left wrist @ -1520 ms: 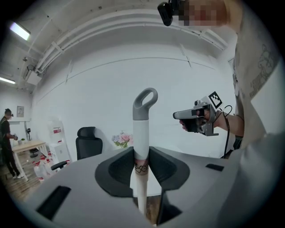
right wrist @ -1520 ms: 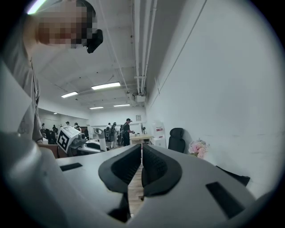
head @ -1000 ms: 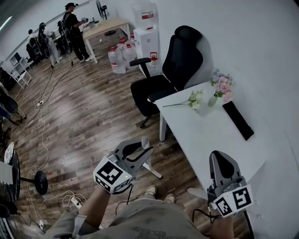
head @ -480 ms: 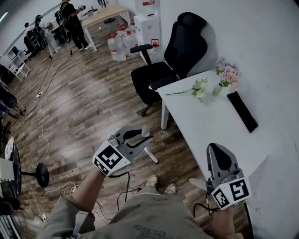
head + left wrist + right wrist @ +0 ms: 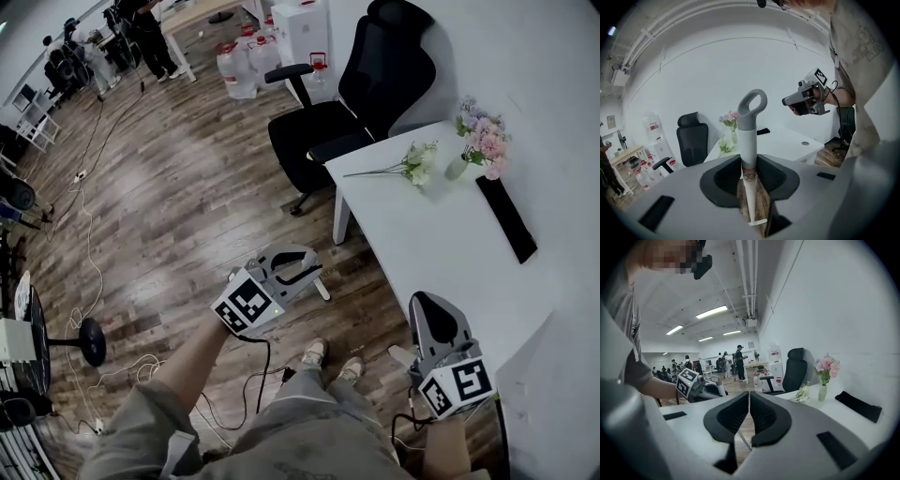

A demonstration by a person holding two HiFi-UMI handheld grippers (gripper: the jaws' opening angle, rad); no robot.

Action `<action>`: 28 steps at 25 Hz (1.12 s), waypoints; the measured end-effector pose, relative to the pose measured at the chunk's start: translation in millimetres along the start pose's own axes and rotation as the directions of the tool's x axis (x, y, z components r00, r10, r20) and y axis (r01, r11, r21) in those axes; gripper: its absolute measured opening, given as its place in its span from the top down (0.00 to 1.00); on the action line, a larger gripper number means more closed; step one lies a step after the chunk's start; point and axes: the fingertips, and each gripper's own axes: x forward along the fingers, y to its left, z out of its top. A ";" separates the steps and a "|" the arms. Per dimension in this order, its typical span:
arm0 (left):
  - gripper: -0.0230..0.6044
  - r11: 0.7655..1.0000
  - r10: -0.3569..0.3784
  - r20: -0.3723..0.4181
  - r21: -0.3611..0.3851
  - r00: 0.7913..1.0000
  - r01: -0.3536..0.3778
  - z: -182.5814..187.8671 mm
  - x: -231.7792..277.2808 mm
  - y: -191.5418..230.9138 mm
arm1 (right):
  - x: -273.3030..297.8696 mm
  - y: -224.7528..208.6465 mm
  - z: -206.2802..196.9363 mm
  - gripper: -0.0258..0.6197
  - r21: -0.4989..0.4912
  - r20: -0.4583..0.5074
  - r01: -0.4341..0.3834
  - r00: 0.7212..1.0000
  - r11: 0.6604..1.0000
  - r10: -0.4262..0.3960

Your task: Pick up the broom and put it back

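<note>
The broom [image 5: 751, 136] is clamped by its grey handle between the jaws of the left gripper [image 5: 302, 267], seemingly upright over the wooden floor [image 5: 187, 206] near the white table [image 5: 441, 244], while those of the right gripper [image 5: 749, 399] are pressed together on nothing.

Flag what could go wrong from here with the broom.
1. The left tool clamps the broom high, just under its looped grip, so the shaft below may swing or slip.
2. Loose cables lie on the floor near the person's feet and could snag it.
3. The right tool is shut and empty, so nothing steadies the broom.
</note>
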 end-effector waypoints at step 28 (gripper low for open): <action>0.78 0.970 -0.069 -0.100 -0.241 0.993 0.043 -122.4 137.3 15.2 | 33.2 -43.9 -107.6 0.90 0.139 -0.183 0.113 0.979 0.984 -0.087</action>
